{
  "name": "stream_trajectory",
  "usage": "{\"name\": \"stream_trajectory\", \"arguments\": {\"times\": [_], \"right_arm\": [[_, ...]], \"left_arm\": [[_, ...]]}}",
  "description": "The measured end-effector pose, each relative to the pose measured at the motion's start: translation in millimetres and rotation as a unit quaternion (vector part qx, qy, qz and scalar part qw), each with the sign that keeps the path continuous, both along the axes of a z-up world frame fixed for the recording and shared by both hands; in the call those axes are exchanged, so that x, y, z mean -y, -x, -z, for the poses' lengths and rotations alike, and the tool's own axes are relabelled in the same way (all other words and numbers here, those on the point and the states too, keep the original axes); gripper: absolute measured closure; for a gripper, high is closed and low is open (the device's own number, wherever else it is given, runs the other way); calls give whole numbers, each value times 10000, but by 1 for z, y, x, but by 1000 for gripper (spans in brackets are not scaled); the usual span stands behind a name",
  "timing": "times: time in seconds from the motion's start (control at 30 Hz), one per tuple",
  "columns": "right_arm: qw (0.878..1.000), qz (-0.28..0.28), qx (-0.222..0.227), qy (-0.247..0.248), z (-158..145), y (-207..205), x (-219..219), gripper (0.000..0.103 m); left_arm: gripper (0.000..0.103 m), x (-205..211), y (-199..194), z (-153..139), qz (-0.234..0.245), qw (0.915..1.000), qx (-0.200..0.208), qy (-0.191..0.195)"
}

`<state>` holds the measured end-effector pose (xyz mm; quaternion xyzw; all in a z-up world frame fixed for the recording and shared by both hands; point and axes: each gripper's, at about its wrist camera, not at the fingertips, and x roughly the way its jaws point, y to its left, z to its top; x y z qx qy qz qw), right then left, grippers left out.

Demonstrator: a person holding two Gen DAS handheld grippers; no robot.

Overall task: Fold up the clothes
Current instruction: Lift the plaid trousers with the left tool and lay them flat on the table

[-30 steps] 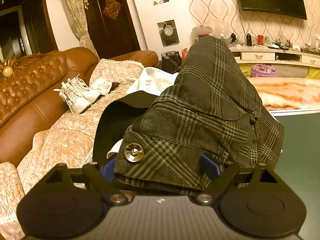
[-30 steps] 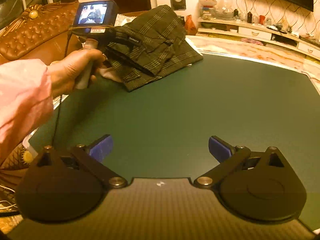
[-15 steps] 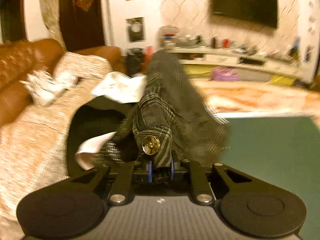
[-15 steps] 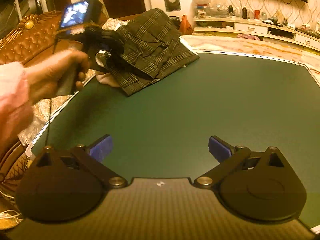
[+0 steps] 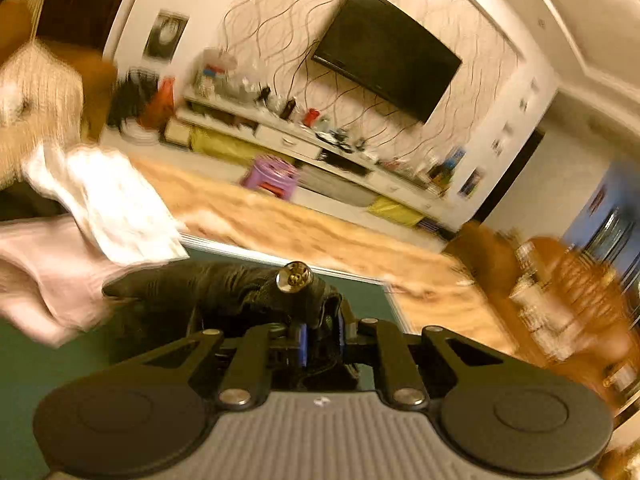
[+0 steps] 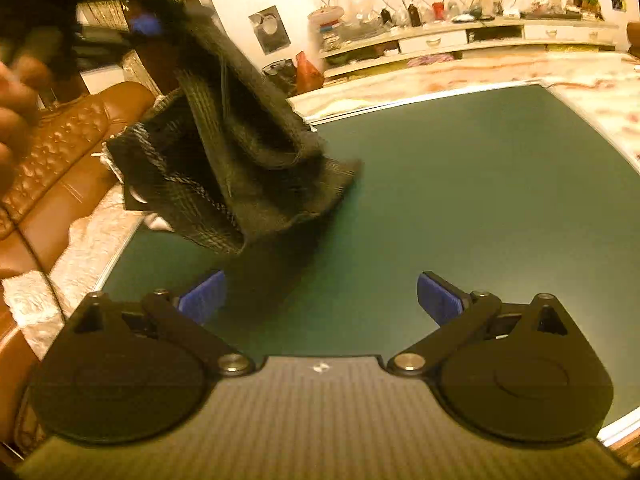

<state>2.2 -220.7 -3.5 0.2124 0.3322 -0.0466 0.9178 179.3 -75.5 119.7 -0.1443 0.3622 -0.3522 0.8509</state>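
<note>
A dark plaid garment (image 6: 240, 168) hangs in the air over the far left corner of the green table (image 6: 460, 200), its lower folds trailing near the surface. My left gripper (image 5: 320, 338) is shut on its waistband, just below a metal button (image 5: 294, 277). From the right wrist view that left gripper (image 6: 140, 24) is a blur at the top left, held by a hand (image 6: 16, 120). My right gripper (image 6: 320, 300) stands open low over the table, nothing between its blue pads (image 6: 438, 304), a short way in front of the hanging cloth.
A white cloth (image 5: 116, 208) and a pink cloth (image 5: 44, 272) lie at the table's left end. A brown leather sofa (image 6: 60, 152) with a lace cover runs along the left edge. A TV cabinet (image 6: 460, 40) stands beyond the marble floor.
My left gripper shut on the waistband by the button, then rose and swung right, lifting the garment off the table. The right gripper moved closer to the garment and rolled slightly.
</note>
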Motion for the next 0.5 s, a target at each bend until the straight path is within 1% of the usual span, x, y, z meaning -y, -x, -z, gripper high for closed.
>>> {"name": "stream_trajectory", "arguments": {"times": [0.03,0.1,0.17,0.2,0.23,0.27,0.33,0.4,0.43,0.47,0.5], "right_arm": [[10000,-42,-18,-18,1,3,7,0],[9997,-162,-21,-206,3,16,19,0],[9988,-353,-37,-338,5,33,30,0],[9982,-460,-72,-386,7,41,35,0],[9976,-537,-154,-406,11,50,38,0],[9972,-576,-271,-397,16,58,40,0],[9958,-615,-536,-425,30,71,46,0],[9935,-635,-797,-518,45,80,52,0],[9916,-632,-921,-651,52,82,55,0],[9898,-628,-1007,-790,58,84,58,0],[9884,-622,-1020,-937,62,85,61,0]], "left_arm": [[89,0,9,6,6,9999,-99,64],[89,-7,31,27,-15,9994,-315,143],[89,-18,46,52,-87,9988,-460,120],[89,-23,55,66,-139,9985,-535,34],[89,-29,65,80,-191,9979,-623,-55],[89,-35,72,97,-241,9963,-808,-171],[88,-47,85,128,-402,9909,-1183,-497],[84,-66,95,157,-623,9846,-1405,-835],[77,-76,99,170,-754,9806,-1505,-1003],[73,-86,103,179,-918,9759,-1612,-1146],[74,-96,108,187,-1086,9708,-1703,-1291]]}}
